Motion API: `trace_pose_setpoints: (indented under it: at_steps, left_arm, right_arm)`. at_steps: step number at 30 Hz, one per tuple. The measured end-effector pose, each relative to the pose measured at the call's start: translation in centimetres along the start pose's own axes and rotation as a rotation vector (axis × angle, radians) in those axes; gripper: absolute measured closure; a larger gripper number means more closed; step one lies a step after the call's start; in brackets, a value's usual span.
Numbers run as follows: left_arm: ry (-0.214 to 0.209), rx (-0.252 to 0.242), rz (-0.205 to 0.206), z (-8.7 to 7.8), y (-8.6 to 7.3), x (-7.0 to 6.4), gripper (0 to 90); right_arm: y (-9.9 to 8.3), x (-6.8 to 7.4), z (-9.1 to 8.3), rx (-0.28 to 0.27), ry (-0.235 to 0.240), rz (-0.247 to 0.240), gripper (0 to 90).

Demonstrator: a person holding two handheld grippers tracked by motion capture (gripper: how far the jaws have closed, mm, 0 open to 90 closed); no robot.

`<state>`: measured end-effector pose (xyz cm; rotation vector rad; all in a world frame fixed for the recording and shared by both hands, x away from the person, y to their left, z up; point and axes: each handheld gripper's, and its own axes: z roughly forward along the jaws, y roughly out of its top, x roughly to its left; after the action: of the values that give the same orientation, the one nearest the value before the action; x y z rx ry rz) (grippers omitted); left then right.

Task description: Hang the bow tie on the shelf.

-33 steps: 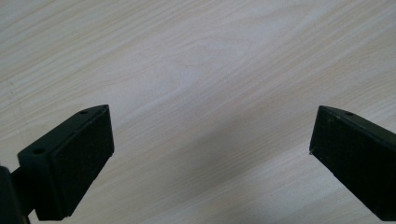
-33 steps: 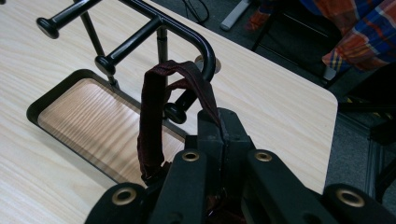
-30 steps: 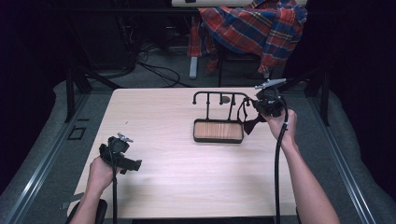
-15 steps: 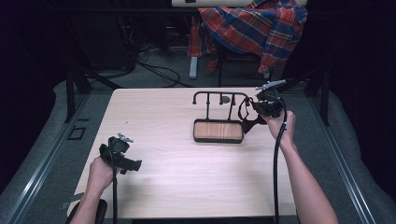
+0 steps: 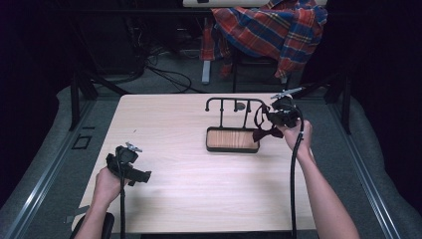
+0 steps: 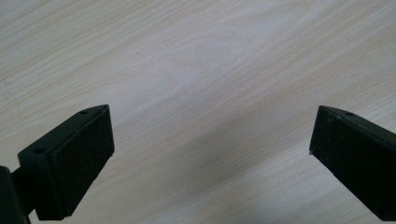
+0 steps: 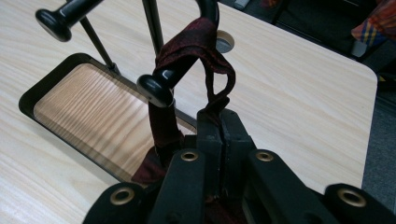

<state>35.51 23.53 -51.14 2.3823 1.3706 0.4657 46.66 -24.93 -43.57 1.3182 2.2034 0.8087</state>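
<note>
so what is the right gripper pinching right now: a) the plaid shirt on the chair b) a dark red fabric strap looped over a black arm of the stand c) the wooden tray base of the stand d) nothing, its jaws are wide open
b: in the right gripper view the right gripper has its jaws closed on the dark red fabric strap, which loops over a black knob-ended arm of the stand.

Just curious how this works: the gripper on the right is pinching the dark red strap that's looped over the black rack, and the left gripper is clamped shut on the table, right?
Not quite. The left gripper is open: the left gripper view shows its jaws wide apart over the bare table. The rest holds: the right gripper is shut on the dark red strap looped over the black rack.
</note>
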Motion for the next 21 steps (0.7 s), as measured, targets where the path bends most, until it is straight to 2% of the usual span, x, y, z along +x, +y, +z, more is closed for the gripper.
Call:
trace_pose_setpoints:
  at_steps: [9,14,21]
  left_arm:
    - [-0.002,0.003,0.003,0.02,0.0,-0.01,0.1]
    - [-0.003,0.002,0.007,0.05,0.01,-0.01,0.0]
    - [-0.002,0.007,0.012,0.08,0.05,-0.08,0.1]
  right_arm:
    - [-0.24,-0.07,0.72,0.023,0.061,0.001,86.5]
    - [-0.25,-0.09,0.77,0.017,0.071,0.004,85.4]
    - [-0.27,-0.26,0.81,0.011,0.094,0.012,76.5]
